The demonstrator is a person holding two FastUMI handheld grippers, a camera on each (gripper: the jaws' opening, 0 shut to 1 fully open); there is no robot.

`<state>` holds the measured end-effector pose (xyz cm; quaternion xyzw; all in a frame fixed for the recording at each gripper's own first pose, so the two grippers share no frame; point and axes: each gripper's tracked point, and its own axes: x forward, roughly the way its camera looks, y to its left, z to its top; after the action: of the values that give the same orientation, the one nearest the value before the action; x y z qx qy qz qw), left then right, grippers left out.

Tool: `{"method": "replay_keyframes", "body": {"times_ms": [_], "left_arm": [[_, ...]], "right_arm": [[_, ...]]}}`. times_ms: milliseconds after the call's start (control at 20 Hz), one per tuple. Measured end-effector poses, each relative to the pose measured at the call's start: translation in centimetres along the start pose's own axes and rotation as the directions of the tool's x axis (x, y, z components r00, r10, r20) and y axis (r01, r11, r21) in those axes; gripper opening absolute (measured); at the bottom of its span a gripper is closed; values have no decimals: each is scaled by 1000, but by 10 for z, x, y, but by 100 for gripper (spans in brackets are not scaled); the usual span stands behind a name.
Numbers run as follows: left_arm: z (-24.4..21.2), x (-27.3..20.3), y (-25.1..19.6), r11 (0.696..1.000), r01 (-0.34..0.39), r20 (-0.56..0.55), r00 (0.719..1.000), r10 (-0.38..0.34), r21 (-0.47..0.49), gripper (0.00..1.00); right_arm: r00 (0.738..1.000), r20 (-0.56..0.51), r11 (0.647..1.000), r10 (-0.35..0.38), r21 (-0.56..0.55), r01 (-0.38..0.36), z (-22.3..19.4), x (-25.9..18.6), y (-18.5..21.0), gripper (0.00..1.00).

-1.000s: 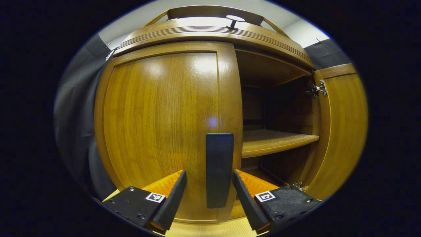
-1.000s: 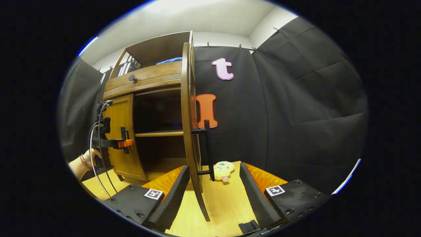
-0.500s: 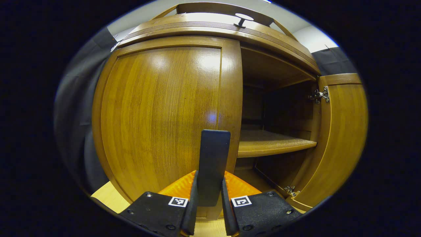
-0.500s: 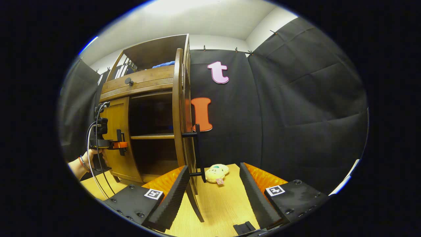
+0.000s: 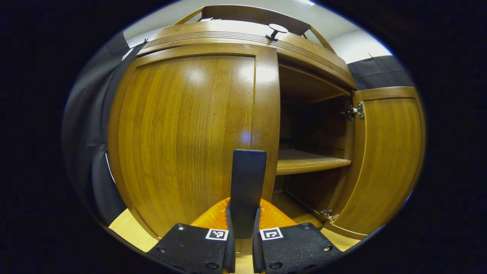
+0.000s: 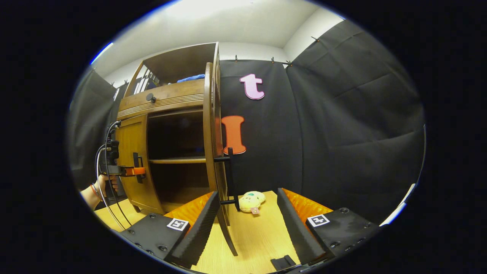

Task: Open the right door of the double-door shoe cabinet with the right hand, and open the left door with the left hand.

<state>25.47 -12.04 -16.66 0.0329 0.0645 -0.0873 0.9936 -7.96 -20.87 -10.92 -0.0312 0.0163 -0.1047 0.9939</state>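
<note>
Since a second ago: left tool (image 5: 241, 228) now pinched on the left door's handle (image 5: 247, 179), previously spread either side of it; left door (image 5: 182, 129) closed flush. Right tool (image 6: 245, 224) spread, clear of the swung-out right door (image 6: 211, 144). Judged rigid hinged wood, smooth lacquer: best gripped by the bar handle only, pulled along the hinge arc.

left door (image 5: 190, 137): glossy grained wood
handle (image 5: 247, 190): matt, smooth
hinge (image 5: 353, 111): shiny metal
wall (image 6: 342, 133): matt cloth
</note>
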Motion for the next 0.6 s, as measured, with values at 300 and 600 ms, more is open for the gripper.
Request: {"method": "replay_keyframes", "body": {"times_ms": [300, 600], "left_arm": [[0, -33, 4, 999, 48, -10, 999, -48, -9, 17], [1, -70, 15, 998, 64, 2, 998, -64, 2, 17]], "right_arm": [[1000, 20, 1000, 8, -6, -8, 11, -10, 13, 98], [999, 29, 1000, 22, -12, -22, 19, -18, 29, 98]]}}
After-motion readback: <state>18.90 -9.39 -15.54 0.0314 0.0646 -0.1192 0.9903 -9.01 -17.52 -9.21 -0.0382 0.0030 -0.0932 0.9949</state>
